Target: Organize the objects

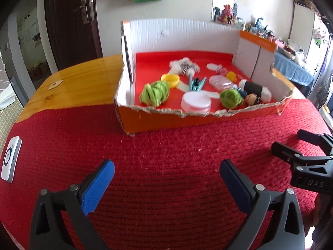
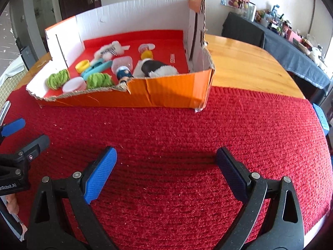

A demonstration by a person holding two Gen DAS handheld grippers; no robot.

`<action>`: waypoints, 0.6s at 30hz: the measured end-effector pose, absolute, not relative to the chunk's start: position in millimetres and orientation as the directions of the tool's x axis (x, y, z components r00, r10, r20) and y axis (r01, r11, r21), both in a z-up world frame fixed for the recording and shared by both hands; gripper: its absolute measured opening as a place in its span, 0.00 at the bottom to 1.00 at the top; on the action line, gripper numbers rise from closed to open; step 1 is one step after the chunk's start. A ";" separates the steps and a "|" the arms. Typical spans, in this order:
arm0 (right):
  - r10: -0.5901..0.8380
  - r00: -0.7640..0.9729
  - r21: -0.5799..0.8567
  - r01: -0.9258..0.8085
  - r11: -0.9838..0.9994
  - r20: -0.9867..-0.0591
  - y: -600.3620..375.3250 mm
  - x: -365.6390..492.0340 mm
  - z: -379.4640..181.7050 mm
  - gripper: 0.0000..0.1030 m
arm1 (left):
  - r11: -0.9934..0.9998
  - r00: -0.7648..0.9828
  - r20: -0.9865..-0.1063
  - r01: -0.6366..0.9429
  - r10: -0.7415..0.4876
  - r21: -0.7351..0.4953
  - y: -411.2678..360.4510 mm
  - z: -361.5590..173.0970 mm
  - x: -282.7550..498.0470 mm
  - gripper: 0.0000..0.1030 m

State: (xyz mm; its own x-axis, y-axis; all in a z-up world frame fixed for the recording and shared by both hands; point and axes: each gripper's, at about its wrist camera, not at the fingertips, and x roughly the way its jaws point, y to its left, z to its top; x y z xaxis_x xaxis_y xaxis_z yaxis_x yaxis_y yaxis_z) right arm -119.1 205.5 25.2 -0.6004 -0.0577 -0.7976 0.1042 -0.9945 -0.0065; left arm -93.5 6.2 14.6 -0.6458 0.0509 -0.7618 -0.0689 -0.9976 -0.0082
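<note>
At nine o'clock in my left view lies a white device (image 1: 10, 162) on the red mat (image 1: 166, 145). My left gripper (image 1: 166, 174) hangs released over bare mat, nothing between its blue pads. At twelve o'clock sits the torn orange box (image 1: 199, 116) holding the small things (green yarn balls, lids, a doll). My right gripper (image 2: 165, 163) is released too.

A glossy wooden desk (image 2: 245, 62) carries a red knitted mat (image 1: 166, 145) over its near part (the far wood stays bare). On the mat sits an orange cardboard box (image 1: 208, 118) with a torn front edge. A white device (image 1: 10, 160) lies at the mat's left edge, and a small tag (image 1: 54, 84) rests on the wood.
</note>
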 end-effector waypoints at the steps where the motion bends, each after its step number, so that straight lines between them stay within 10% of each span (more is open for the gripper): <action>1: -0.055 -0.601 -0.008 0.102 -0.995 -0.797 205.7 -119.2 25.0 0.96 | -0.998 -0.634 -0.771 -0.061 0.049 -0.013 5.3 12.4 -96.0 1.00; 18: -0.039 -0.589 -0.010 0.079 -0.997 -0.807 205.9 -123.8 22.5 1.00 | -1.000 -0.617 -0.787 -0.013 0.017 -0.012 4.5 7.4 -103.4 1.00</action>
State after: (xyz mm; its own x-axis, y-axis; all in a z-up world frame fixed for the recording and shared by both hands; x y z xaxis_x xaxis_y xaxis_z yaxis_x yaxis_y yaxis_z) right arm -123.8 205.9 22.5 -0.5891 -0.0385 -0.8072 0.0792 -0.9968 -0.0102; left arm -103.4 4.5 7.4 -0.6169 0.0169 -0.7869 -0.0127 -0.9999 -0.0115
